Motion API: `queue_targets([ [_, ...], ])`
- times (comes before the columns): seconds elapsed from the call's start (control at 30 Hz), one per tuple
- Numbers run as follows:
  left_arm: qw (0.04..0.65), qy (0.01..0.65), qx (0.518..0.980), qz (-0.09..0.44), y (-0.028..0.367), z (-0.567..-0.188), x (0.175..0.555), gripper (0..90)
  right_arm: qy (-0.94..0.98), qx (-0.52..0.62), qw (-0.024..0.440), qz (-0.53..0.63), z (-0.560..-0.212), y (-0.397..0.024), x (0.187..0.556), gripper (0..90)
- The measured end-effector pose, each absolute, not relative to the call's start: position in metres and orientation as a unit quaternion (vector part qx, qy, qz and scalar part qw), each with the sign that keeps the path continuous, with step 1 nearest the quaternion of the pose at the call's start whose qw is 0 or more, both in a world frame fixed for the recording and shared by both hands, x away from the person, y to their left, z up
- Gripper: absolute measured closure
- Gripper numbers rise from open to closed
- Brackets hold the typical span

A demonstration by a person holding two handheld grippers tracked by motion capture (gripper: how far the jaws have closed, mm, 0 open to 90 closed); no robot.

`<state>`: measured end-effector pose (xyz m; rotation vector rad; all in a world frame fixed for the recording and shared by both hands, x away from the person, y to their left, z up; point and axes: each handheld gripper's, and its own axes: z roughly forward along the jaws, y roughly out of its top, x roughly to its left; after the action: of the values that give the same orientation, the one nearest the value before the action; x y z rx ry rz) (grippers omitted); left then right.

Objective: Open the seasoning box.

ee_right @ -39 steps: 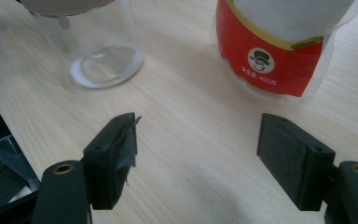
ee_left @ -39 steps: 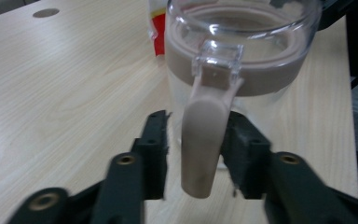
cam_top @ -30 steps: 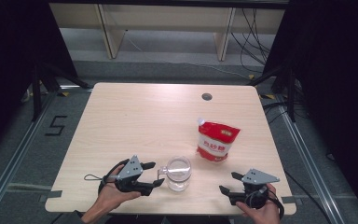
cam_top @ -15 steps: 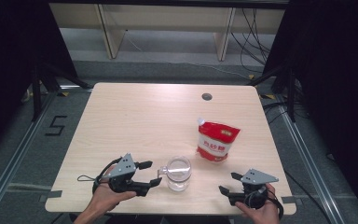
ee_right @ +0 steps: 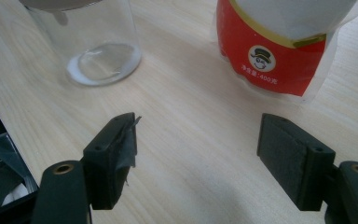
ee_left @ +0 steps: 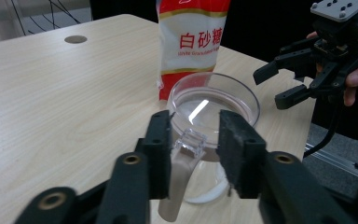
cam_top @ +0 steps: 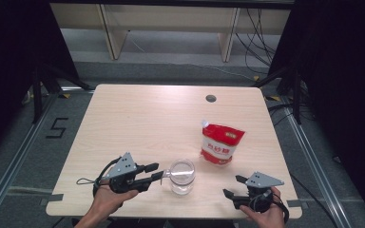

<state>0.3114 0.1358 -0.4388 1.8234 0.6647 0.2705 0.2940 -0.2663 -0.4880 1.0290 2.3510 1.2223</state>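
Note:
A clear glass cup [cam_top: 181,176] with a handle stands near the table's front edge. Its handle sits between the jaws of my left gripper [cam_top: 159,171], which have just been closing. In the left gripper view the cup [ee_left: 214,100] stands ahead of my left gripper [ee_left: 193,126]. The handle lies against one pad, with a small gap to the other. A red and white sugar bag [cam_top: 221,145] stands upright behind and to the right of the cup. My right gripper [cam_top: 232,185] rests open at the front right, with bare table between its jaws [ee_right: 198,140].
The wooden table [cam_top: 138,123] has a round cable hole [cam_top: 211,98] at its far side. The sugar bag [ee_right: 279,51] and the cup [ee_right: 98,42] stand just ahead of the right gripper. Shelving and cables lie beyond the table.
The left gripper's jaws have drawn closer together around the cup's handle, and the left hand has risen slightly. The right gripper, cup and bag have stayed put.

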Motion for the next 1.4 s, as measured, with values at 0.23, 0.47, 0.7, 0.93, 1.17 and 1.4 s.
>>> queue_targets([
  [0.23,0.549,0.263,0.785,0.116,0.124,-0.439,0.313,84.1,0.814,0.360,0.151,0.429,-0.486,-0.264,0.294,29.2],
  [0.47,0.543,0.268,0.785,0.130,0.121,-0.439,0.317,88.6,0.812,0.349,0.162,0.438,-0.482,-0.260,0.292,30.9],
  [0.7,0.534,0.278,0.787,0.133,0.117,-0.443,0.317,89.2,0.812,0.346,0.169,0.438,-0.481,-0.259,0.291,32.2],
  [0.93,0.531,0.277,0.790,0.132,0.117,-0.448,0.319,89.3,0.813,0.348,0.160,0.438,-0.480,-0.257,0.289,33.0],
  [1.17,0.535,0.275,0.787,0.134,0.118,-0.450,0.319,89.3,0.811,0.342,0.171,0.443,-0.479,-0.256,0.289,33.8],
  [1.4,0.538,0.273,0.786,0.134,0.118,-0.451,0.318,89.3,0.806,0.337,0.174,0.455,-0.475,-0.251,0.287,34.6],
])
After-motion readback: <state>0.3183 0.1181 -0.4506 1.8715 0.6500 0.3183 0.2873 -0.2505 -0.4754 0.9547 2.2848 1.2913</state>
